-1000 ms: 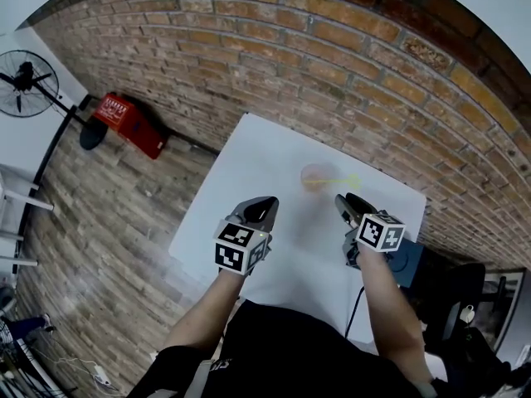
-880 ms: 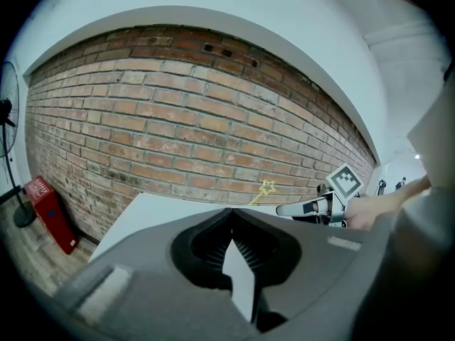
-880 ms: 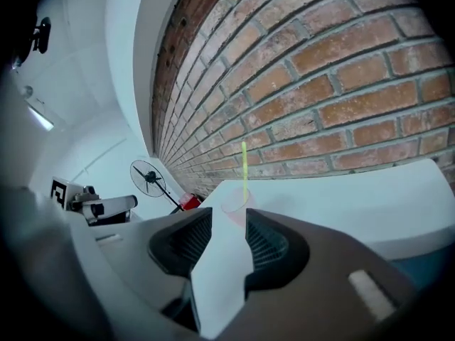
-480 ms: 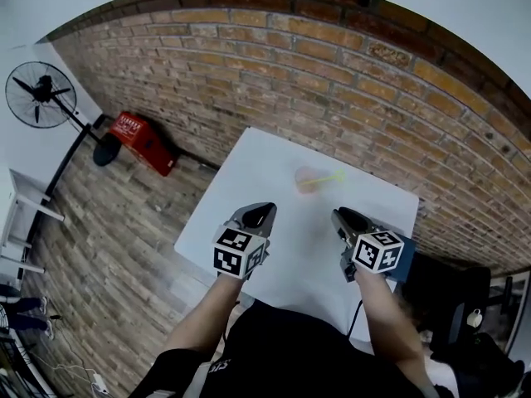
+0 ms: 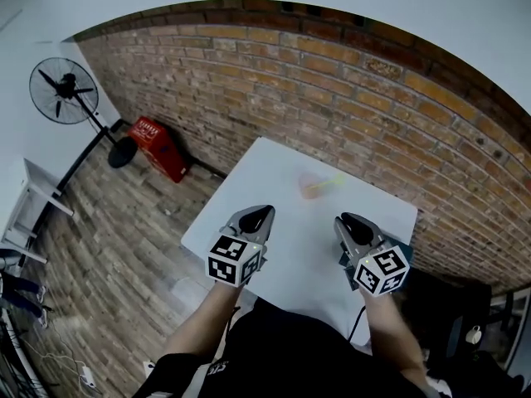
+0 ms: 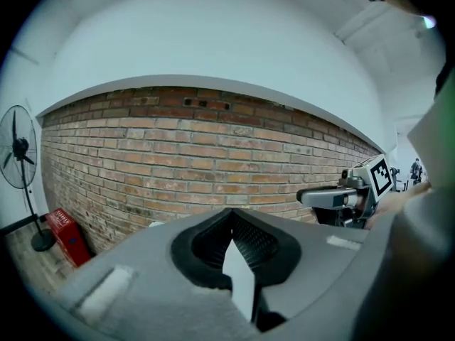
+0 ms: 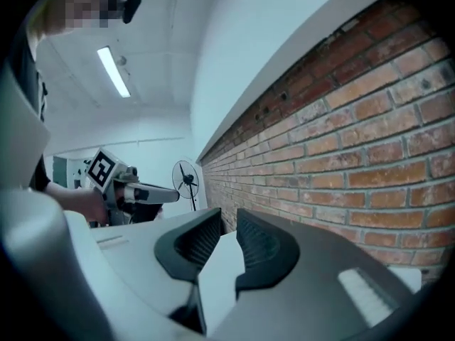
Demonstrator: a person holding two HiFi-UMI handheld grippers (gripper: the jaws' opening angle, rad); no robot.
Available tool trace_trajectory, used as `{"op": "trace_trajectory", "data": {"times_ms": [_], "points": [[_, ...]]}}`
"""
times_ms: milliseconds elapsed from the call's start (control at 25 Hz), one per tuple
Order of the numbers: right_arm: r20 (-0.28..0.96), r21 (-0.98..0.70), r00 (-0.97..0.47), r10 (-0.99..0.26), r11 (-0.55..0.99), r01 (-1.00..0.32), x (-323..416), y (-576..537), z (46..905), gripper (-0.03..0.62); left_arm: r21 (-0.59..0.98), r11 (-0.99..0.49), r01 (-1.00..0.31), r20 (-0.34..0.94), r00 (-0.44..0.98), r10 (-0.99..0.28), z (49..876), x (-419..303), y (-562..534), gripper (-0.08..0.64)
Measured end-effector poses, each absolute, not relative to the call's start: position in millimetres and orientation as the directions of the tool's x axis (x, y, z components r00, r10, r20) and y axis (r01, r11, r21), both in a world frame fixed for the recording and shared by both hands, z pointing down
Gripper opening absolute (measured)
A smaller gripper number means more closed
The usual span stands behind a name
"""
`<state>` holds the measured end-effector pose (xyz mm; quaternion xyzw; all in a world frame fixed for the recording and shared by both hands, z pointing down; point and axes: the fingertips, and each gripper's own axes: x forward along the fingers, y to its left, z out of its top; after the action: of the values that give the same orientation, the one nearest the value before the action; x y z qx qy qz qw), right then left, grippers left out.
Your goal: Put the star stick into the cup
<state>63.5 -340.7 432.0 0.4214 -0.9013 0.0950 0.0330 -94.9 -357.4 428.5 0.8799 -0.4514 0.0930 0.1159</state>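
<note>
The star stick sits in the cup at twelve o'clock. Withdraw gently: your right gripper, jaws just closing, is narrow and empty; your left gripper is pinched closed, empty.

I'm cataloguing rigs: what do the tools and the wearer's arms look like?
Both the left tool and right tool have grey shells, black ribbed pads and a white cube with black square markers. A black cable hangs below the right arm. Black top.
</note>
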Motion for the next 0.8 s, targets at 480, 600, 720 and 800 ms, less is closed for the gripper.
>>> {"op": "trace_trajectory", "data": {"times_ms": [480,600,720,800], "points": [[0.016,-0.034,-0.665,-0.747,0.664,-0.747,70.1,-317.8,393.5,-0.002,0.1,-0.526,-0.845,0.232,0.534,-0.813,415.1,-102.9,-348.0,0.006],[0.023,-0.025,-0.665,-0.747,0.665,-0.747,69.3,-317.6,396.8,-0.002,0.105,-0.526,-0.844,0.232,0.535,-0.812,416.4,-101.7,-349.5,0.006],[0.042,-0.018,-0.67,-0.741,0.67,-0.742,65.3,-317.0,402.3,-0.002,0.111,-0.523,-0.845,0.236,0.534,-0.812,419.1,-101.1,-351.1,0.006],[0.047,-0.03,-0.671,-0.74,0.67,-0.741,64.0,-318.9,406.0,-0.002,0.114,-0.521,-0.846,0.24,0.533,-0.812,421.3,-101.5,-353.7,0.006]]}}
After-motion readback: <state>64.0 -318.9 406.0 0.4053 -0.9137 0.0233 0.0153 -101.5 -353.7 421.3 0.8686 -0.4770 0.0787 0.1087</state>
